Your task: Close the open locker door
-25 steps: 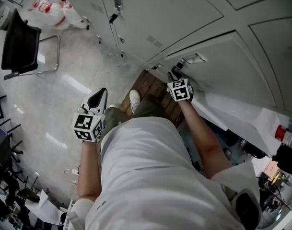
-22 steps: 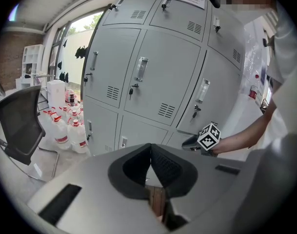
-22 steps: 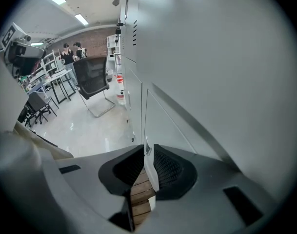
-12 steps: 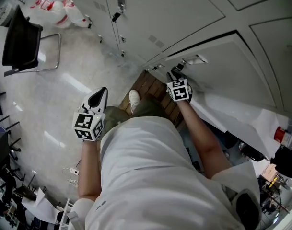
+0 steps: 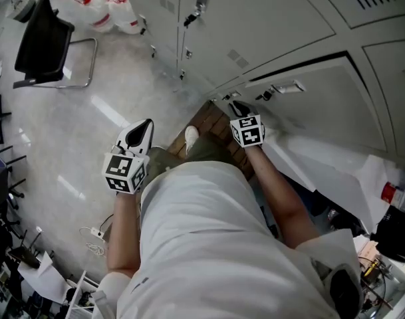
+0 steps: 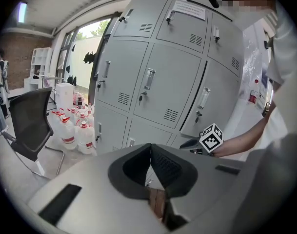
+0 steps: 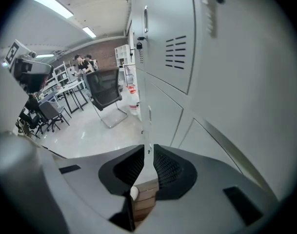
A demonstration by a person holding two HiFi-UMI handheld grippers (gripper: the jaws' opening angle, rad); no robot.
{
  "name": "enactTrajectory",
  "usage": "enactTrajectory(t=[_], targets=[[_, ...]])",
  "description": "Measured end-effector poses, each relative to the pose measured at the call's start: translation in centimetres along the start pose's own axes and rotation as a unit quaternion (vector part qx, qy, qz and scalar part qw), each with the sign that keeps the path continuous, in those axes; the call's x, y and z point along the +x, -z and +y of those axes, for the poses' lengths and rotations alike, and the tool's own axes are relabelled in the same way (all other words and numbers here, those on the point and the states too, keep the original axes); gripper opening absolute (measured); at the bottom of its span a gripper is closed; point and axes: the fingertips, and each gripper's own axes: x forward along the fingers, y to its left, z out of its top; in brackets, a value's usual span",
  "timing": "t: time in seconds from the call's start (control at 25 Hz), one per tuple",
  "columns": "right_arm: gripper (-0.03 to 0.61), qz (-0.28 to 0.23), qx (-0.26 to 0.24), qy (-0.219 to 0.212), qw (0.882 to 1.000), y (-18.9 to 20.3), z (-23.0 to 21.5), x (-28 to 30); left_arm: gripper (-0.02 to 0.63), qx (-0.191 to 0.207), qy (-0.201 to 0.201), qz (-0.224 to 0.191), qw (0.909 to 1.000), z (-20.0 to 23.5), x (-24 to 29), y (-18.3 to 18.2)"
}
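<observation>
A person in a white shirt faces a bank of grey lockers. The open locker door stands ajar, angled out from the row, and its handle lies near its free edge.

The right gripper sits at that free edge, just beside the handle. Its jaws are closing, with the door's edge in the narrow gap between them. The left gripper hangs well apart from the door, across the person's body. Its jaws are pressed together and empty.

Wooden boards lie at the door's foot, with a white shoe at their edge. A black chair and red-capped water jugs stand far from the door.
</observation>
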Motion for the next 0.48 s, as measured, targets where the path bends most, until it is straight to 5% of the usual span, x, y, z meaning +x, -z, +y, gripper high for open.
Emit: enactTrajectory(t=[0.48], targets=[[0.011, -0.138, -0.058, -0.115, 0.982, -13.5, 11.8, -5.1, 0.005, 0.007, -0.041, -0.074, 0.9964, 2.5, -6.1, -3.5]])
